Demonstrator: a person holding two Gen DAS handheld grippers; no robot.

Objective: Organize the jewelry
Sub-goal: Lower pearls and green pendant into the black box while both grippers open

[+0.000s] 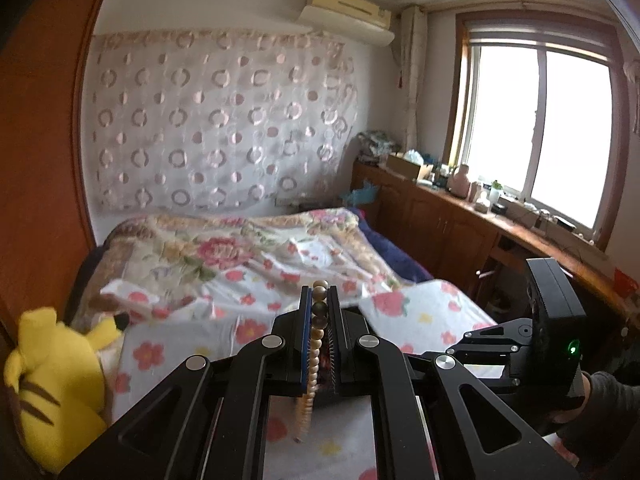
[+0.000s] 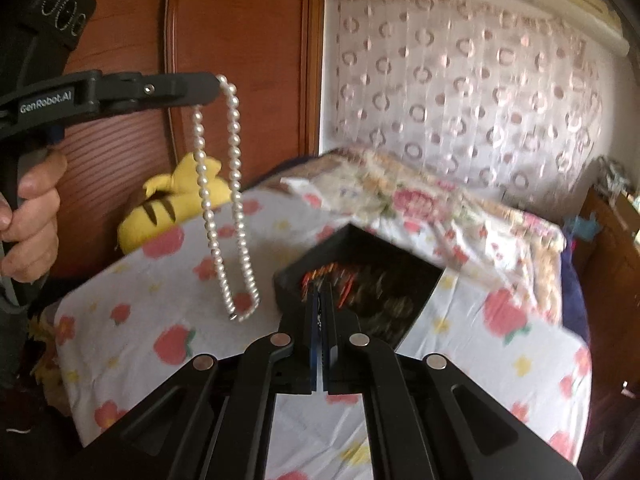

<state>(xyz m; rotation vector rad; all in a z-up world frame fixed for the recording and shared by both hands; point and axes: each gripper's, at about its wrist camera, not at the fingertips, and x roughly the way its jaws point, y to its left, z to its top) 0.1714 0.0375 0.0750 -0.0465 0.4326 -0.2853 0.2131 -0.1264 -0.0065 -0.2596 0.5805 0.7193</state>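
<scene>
My left gripper (image 1: 320, 292) is shut on a pearl necklace (image 1: 316, 344), whose beads run between the jaws and hang below. In the right wrist view the left gripper (image 2: 214, 84) holds the pearl necklace (image 2: 232, 184) up in a long loop above the flowered cloth. My right gripper (image 2: 319, 292) has its jaws almost together with something thin and dark between them, which I cannot make out. It sits just before an open black box (image 2: 360, 248) holding colourful blurred jewelry. The right gripper's body (image 1: 552, 320) shows at the right of the left wrist view.
A flowered cloth (image 2: 160, 320) covers the surface under the box. A yellow plush toy (image 2: 168, 204) lies at the left by a wooden wardrobe (image 2: 240, 40). A bed with a floral quilt (image 1: 240, 252) lies beyond, with a cluttered wooden counter (image 1: 480, 208) under the window.
</scene>
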